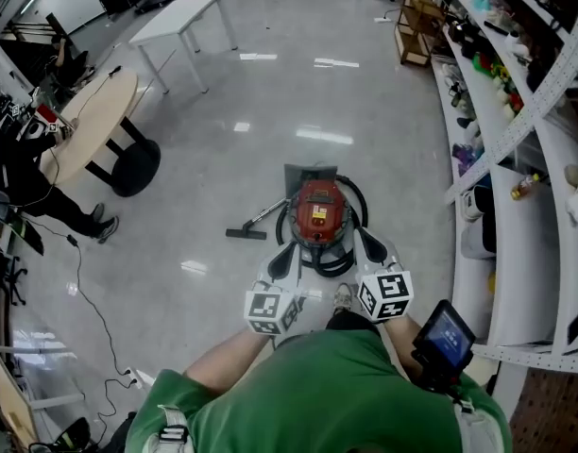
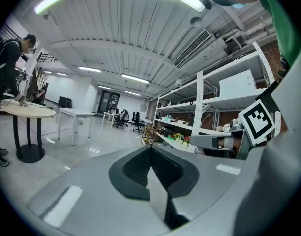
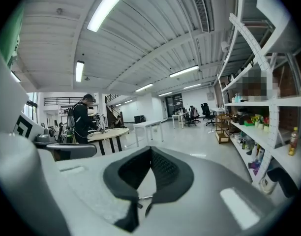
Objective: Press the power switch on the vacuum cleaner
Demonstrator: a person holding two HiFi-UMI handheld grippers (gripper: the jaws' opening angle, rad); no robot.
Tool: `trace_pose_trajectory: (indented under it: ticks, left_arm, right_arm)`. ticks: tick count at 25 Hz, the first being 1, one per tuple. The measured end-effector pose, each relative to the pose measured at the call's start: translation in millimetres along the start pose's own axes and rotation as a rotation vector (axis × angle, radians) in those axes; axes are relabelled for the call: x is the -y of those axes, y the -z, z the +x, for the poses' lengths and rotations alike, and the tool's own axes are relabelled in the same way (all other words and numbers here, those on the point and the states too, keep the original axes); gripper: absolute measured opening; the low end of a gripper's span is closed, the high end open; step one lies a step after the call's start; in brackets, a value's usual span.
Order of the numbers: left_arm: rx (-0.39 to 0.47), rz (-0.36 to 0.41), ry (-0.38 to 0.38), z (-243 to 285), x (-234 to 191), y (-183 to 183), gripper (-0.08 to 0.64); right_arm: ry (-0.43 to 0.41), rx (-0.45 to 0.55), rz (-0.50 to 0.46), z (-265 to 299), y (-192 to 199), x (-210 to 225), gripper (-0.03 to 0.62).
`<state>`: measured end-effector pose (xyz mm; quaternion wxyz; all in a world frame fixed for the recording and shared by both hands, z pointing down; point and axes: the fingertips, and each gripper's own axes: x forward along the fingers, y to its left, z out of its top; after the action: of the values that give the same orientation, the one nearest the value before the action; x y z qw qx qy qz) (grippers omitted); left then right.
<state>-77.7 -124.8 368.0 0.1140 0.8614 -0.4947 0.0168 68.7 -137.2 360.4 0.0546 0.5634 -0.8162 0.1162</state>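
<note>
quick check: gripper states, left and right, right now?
Left gripper: closed, jaws together, holding nothing.
Right gripper: closed, jaws together, holding nothing.

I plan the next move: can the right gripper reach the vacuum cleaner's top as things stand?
Probably yes: nothing stands between the right gripper and the red vacuum cleaner. But it aims level, not downward, so it must tilt down first.
</note>
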Motion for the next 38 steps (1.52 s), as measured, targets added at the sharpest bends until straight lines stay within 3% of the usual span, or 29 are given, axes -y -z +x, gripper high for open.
trace_pose_trajectory:
  ticks: [7, 19, 38]
  left_arm:
    - [-0.076, -0.010, -0.076, 59.4, -11.5, 18.2, 0.006]
    - [-0.237, -0.004, -0.171, 138.6, -28.7, 89.5, 0.006]
    - [-0.398, -0.031, -0.242, 208.9, -53.6, 194.4, 0.008]
  right_arm:
    - [-0.063, -0.062, 0.009, 47.4, 8.5, 39.5, 0.003]
    - [-0.122, -0.191, 0.039, 111.9, 67.9, 106.2, 0.003]
    - [-0.204, -0.335, 0.057, 171.2, 161.2, 142.3, 0.003]
